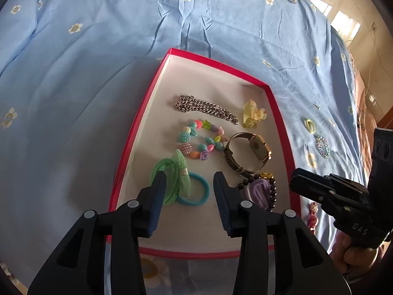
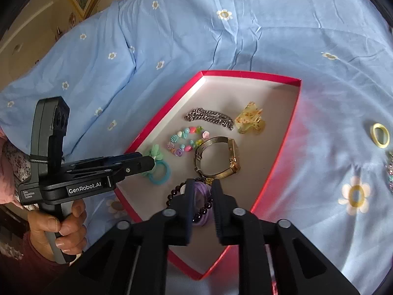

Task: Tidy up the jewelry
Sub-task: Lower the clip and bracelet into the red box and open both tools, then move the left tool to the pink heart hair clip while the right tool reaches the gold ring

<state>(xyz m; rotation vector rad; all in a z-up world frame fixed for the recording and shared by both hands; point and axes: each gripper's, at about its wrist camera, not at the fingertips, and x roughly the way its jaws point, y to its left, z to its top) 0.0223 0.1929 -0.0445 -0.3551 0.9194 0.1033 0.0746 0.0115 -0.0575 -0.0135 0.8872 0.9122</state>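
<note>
So there's a red box point(image 1: 137, 123) sitting on a blue flowery sheet point(image 1: 73, 78), and most of the jewelry is already in it. Using the watch point(image 1: 248, 152) as the anchor: the bead bracelet point(image 1: 200, 140) lies just left of it, the chain point(image 1: 206, 109) and yellow claw clip point(image 1: 253, 114) beyond it, and the green and teal hair ties point(image 1: 179, 188) nearer and to the left.

The left gripper point(image 1: 189, 204) hovers over those hair ties with its jaws spread wide, holding nothing. The right gripper point(image 2: 202, 211) is nearly closed around a purple scrunchie point(image 2: 201, 191) with a dark bead bracelet point(image 2: 176, 193), just on the near side of the watch.

Out on the sheet, well right of the watch: a yellow ring point(image 2: 380, 136) and a sparkly bracelet point(image 1: 323, 146).
</note>
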